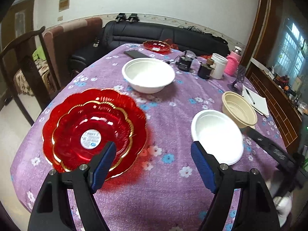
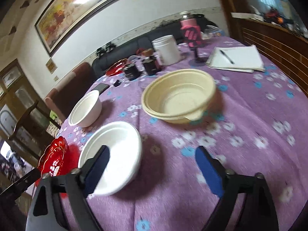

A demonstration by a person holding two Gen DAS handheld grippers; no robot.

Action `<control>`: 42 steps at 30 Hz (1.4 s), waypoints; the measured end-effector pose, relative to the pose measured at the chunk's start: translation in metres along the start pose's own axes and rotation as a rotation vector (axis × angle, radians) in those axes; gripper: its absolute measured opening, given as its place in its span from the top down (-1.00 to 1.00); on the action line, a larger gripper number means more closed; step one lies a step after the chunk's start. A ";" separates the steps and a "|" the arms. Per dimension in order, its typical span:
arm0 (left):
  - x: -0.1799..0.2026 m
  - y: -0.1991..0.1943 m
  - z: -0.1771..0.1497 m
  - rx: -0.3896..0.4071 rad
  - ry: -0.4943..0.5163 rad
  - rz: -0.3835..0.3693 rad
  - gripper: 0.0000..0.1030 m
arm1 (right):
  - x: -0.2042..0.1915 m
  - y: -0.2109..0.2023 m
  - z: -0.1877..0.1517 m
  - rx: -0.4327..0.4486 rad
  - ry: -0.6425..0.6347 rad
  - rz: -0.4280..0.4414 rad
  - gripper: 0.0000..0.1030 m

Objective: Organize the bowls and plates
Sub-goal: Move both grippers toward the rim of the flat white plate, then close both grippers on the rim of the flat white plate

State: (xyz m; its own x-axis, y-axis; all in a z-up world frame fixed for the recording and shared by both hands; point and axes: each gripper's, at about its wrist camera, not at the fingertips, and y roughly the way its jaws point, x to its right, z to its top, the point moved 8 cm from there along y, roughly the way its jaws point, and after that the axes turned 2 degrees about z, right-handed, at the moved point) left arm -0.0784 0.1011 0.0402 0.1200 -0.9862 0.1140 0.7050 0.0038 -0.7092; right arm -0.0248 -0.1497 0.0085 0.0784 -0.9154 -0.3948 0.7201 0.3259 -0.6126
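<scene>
While both my grippers [image 1: 153,152] [image 2: 152,157] gape empty, I see scalloped red plates [image 1: 94,129] stacked, gold-rimmed, beside white bowls [image 1: 217,136].

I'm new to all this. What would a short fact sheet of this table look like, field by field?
Surface: table under a purple flowered cloth
Red plates: two nested red plates near the left edge; one more red plate at the far end
White bowls: far white bowl; near white bowl
Beige bowl: beige bowl, just beyond the near white bowl
Clutter: white cup, pink bottle, notepad with pen
Left gripper: open, holding nothing
Right gripper: open, holding nothing
</scene>
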 end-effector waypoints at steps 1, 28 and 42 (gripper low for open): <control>0.002 0.000 0.003 0.007 0.007 0.001 -0.54 | 0.000 0.003 0.000 0.000 -0.001 0.002 -0.69; 0.050 0.093 0.003 -0.176 -0.065 -0.063 -0.53 | 0.007 0.042 -0.024 -0.171 0.067 0.120 0.30; 0.116 0.116 -0.014 -0.274 0.076 -0.199 0.83 | 0.004 0.045 -0.027 -0.188 0.065 0.142 0.30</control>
State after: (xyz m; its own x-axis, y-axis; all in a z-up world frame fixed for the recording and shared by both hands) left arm 0.0076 -0.0155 -0.0389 -0.0605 -0.9728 0.2236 0.4942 -0.2238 -0.8400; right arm -0.0103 -0.1327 -0.0394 0.1206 -0.8420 -0.5259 0.5636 0.4942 -0.6620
